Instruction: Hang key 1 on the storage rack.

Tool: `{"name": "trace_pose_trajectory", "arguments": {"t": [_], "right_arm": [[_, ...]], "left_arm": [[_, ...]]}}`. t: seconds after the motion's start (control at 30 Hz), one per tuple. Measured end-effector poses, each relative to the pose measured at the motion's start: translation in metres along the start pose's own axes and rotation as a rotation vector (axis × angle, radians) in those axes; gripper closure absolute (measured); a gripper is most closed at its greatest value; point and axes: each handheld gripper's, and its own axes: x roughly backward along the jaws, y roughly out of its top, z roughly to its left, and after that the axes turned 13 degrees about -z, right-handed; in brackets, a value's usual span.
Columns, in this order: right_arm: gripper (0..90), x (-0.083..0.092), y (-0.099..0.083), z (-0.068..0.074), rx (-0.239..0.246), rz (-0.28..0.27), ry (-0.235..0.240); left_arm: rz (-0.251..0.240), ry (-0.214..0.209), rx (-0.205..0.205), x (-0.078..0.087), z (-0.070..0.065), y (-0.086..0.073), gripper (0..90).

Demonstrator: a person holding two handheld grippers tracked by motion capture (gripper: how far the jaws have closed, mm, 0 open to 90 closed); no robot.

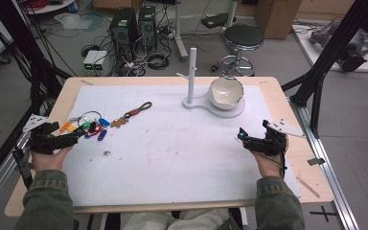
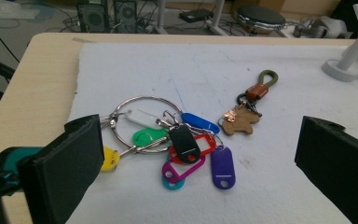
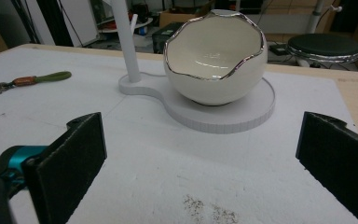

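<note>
Left gripper (image 1: pixel 74 137) released, jaws wide, beside key bunch (image 2: pixel 168 140) at frame left near mat edge. Right gripper (image 1: pixel 243 136) released at right; bare mat (image 1: pixel 172 158) between. Tags unreadable.

A wooden table (image 1: pixel 297 158) covered by a white mat (image 1: pixel 172 158) stands on a grey floor (image 1: pixel 354 120). Beyond its far edge are two computer towers (image 1: pixel 133 26), tangled cables (image 1: pixel 148 60), a round stool (image 1: pixel 242 40) and cardboard boxes (image 1: pixel 280 14).

Lab, computer towers (image 1: pixel 133 26), floor cables (image 1: pixel 148 60)
</note>
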Motion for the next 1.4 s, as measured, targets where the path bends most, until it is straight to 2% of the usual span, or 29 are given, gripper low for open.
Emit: {"name": "trace_pose_trajectory", "arguments": {"t": [0.3,0.6,0.9,1.03,1.13,1.37,1.4], "right_arm": [[0.6,-0.001,0.0,0.0,0.003,0.003,0.001],[0.6,-0.001,-0.001,0.0,0.006,0.008,0.004],[0.6,-0.001,-0.001,0.0,0.007,0.009,0.004],[0.6,-0.001,-0.002,0.0,0.01,0.008,0.005],[0.6,-0.001,-0.002,-0.001,0.01,0.011,0.006],[0.6,-0.002,-0.002,-0.001,0.013,0.015,0.005],[0.6,-0.002,-0.002,-0.001,0.013,0.016,0.004]], "left_arm": [[0.012,-0.038,-0.016,-0.016,-0.009,0.007,1.7],[0.062,-0.084,-0.057,-0.043,-0.022,0.013,1.7],[0.089,-0.122,-0.083,-0.067,-0.032,0.021,1.7],[0.09,-0.129,-0.082,-0.073,-0.033,0.022,1.8],[0.11,-0.136,-0.098,-0.081,-0.035,0.024,1.8],[0.123,-0.159,-0.123,-0.094,-0.045,0.03,1.8],[0.138,-0.169,-0.137,-0.098,-0.048,0.03,1.8]]}}
